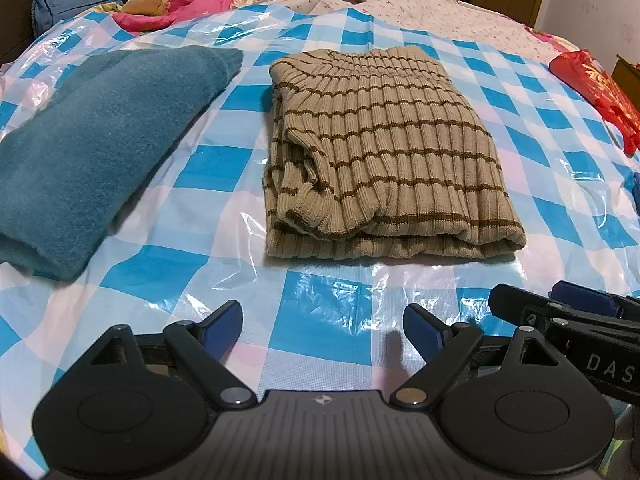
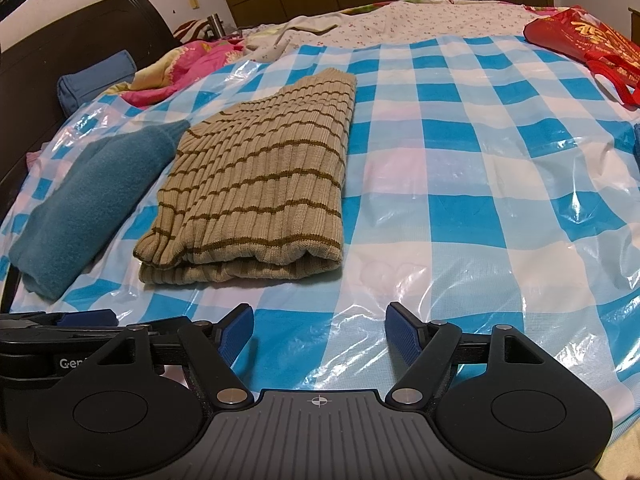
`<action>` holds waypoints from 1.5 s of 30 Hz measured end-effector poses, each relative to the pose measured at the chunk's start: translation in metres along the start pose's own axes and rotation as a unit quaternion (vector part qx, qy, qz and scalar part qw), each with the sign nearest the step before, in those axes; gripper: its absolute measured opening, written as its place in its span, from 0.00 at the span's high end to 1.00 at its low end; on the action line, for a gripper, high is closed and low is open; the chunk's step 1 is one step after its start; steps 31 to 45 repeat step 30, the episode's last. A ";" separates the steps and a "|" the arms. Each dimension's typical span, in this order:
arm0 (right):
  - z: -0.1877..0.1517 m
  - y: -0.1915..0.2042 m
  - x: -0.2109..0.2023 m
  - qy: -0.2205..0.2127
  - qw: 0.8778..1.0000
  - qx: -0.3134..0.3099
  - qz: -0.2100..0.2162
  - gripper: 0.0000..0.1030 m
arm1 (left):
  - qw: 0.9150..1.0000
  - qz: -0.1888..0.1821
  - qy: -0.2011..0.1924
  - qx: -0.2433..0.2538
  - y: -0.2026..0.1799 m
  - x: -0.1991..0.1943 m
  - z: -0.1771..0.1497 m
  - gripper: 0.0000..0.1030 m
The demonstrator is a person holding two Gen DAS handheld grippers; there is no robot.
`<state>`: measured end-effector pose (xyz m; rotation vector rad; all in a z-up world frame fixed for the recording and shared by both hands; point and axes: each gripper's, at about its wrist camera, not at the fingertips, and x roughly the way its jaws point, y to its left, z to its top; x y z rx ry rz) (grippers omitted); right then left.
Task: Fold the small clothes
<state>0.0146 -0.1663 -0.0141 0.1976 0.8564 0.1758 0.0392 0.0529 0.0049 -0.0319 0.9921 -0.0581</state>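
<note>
While both the left gripper (image 1: 322, 330) and right gripper (image 2: 319, 330) are held wide and empty, the folded striped sweater (image 1: 384, 152) is seen centrally on the checkered sheet (image 1: 208, 208), right of a folded teal garment (image 1: 92, 148).

The folded ribbed sweater (image 1: 384, 152) is showing beige with thin brown horizontal stripes, the same in the right wrist view (image 2: 256, 196). Beside it, the folded fleece garment (image 1: 96, 148) is showing plain teal-blue. The plastic sheet (image 1: 224, 168) under both is displaying a check of bright blue, pale blue, white and faint pink squares. The crumpled quilt (image 1: 192, 0) is showing hot pink with yellow patches. The bed sheet (image 2: 420, 24) is appearing cream with tiny red flowers. The bag (image 2: 592, 44) is glowing red with gold print. The left gripper (image 1: 322, 330) and right gripper (image 2: 319, 332) are showing black bodies with blue finger pads.
</note>
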 end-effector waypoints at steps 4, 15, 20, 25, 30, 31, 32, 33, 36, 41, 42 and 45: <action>0.002 -0.002 -0.001 -0.002 1.000 0.003 0.000 0.28 | 1.000 -0.008 0.005 -0.003 0.002 0.000 0.001 0.03; 0.002 -0.003 -0.002 -0.002 1.000 0.004 0.000 0.28 | 1.000 -0.007 0.006 -0.005 0.003 0.001 0.001 0.02; 0.002 -0.004 -0.002 -0.002 1.000 0.003 0.000 0.28 | 1.000 -0.007 0.006 -0.005 0.003 0.001 0.000 0.02; 0.003 -0.004 -0.002 -0.002 1.000 0.003 0.000 0.28 | 1.000 -0.007 0.004 -0.008 0.003 0.001 0.000 0.02; 0.002 -0.004 -0.002 -0.002 1.000 0.003 0.000 0.28 | 1.000 -0.002 0.000 -0.013 0.004 0.000 0.001 0.02; 0.002 -0.004 -0.002 -0.002 1.000 0.003 0.000 0.28 | 1.000 -0.002 0.000 -0.013 0.004 0.000 0.001 0.02; 0.002 -0.004 -0.002 -0.002 1.000 0.003 0.000 0.28 | 1.000 -0.002 0.000 -0.013 0.004 0.000 0.001 0.02; 0.002 -0.004 -0.002 -0.002 1.000 0.003 0.000 0.28 | 1.000 -0.002 0.000 -0.013 0.004 0.000 0.001 0.02; 0.002 -0.004 -0.002 -0.002 1.000 0.003 0.000 0.28 | 1.000 -0.002 0.000 -0.013 0.004 0.000 0.001 0.02; 0.002 -0.004 -0.002 -0.002 1.000 0.003 0.000 0.28 | 1.000 -0.002 0.000 -0.013 0.004 0.000 0.001 0.02; 0.002 -0.004 -0.002 -0.002 1.000 0.003 0.000 0.28 | 1.000 -0.002 0.000 -0.013 0.004 0.000 0.001 0.02; 0.002 -0.004 -0.002 -0.002 1.000 0.003 0.000 0.28 | 1.000 -0.002 0.000 -0.013 0.004 0.000 0.001 0.02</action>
